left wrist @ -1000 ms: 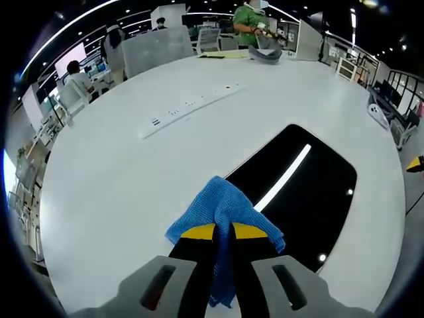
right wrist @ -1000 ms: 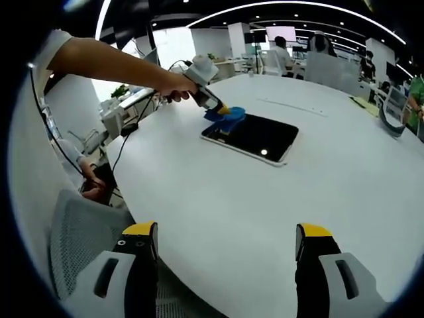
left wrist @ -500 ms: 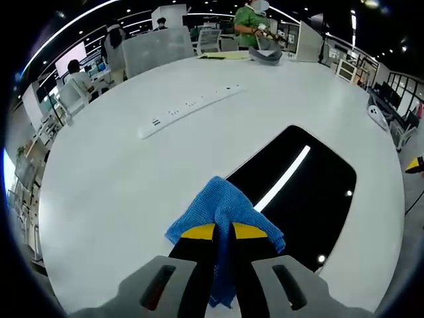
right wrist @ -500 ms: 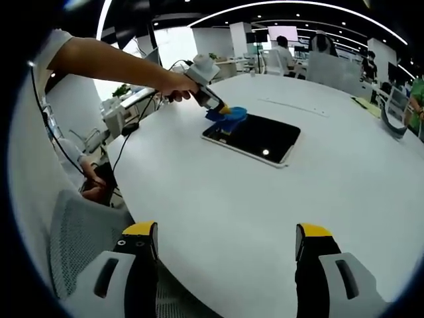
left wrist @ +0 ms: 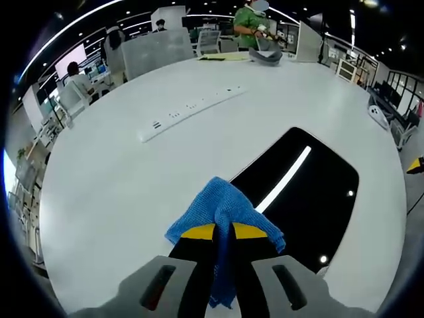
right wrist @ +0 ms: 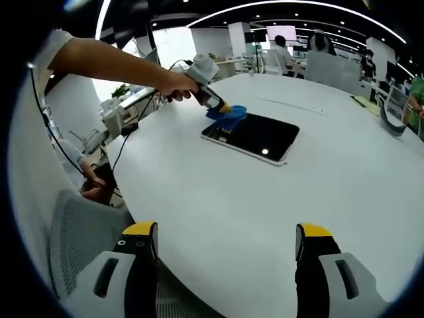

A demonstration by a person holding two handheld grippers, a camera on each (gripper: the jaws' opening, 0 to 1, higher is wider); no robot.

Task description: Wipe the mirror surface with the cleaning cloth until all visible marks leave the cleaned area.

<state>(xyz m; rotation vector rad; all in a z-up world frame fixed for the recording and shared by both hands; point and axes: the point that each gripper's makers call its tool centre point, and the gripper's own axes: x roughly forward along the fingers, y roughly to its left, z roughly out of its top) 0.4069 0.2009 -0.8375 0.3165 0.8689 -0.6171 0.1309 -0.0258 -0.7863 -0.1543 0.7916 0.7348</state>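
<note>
My left gripper (left wrist: 224, 232): jaws pinch the blue cloth (left wrist: 222, 211) at the mirror's (left wrist: 305, 192) near corner.
My right gripper (right wrist: 225, 240): jaws spread, above the white table (right wrist: 278, 199).
Mirror: flat on table.

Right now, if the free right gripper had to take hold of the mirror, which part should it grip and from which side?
Probably the mirror's thin edge on the long side facing the right gripper, near the corner away from the blue cloth. The mirror lies flat on the white table, so only the rim offers purchase. The left gripper presses the cloth on the far corner, so that end is occupied.
</note>
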